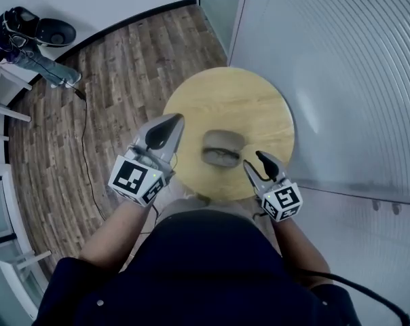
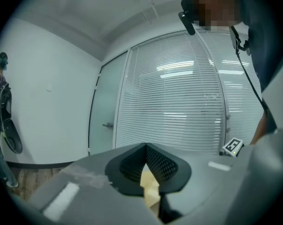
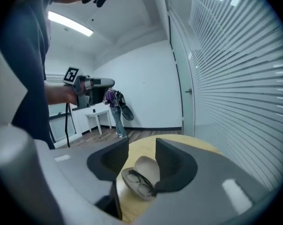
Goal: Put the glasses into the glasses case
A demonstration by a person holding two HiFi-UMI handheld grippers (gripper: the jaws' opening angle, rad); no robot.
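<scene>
An open grey glasses case (image 1: 223, 141) lies on the round wooden table (image 1: 259, 107), and dark-framed glasses (image 1: 220, 157) rest in its lower half. My right gripper (image 1: 252, 160) hovers above the table's near right edge, open, with nothing between its fingers. In the right gripper view the case (image 3: 150, 165) and the glasses (image 3: 139, 182) show below, through the gap of that gripper (image 3: 141, 146). My left gripper (image 1: 175, 121) is held above the table's left edge, shut and empty. In the left gripper view its tips (image 2: 145, 148) meet and the gripper points level at a blind-covered glass wall.
A glass wall with blinds (image 1: 341, 80) runs close along the table's right side. Wood floor (image 1: 117, 80) lies to the left, with a black cable (image 1: 86, 148) across it. A person (image 1: 18, 39) stands by a white desk (image 1: 5, 94) at the far left.
</scene>
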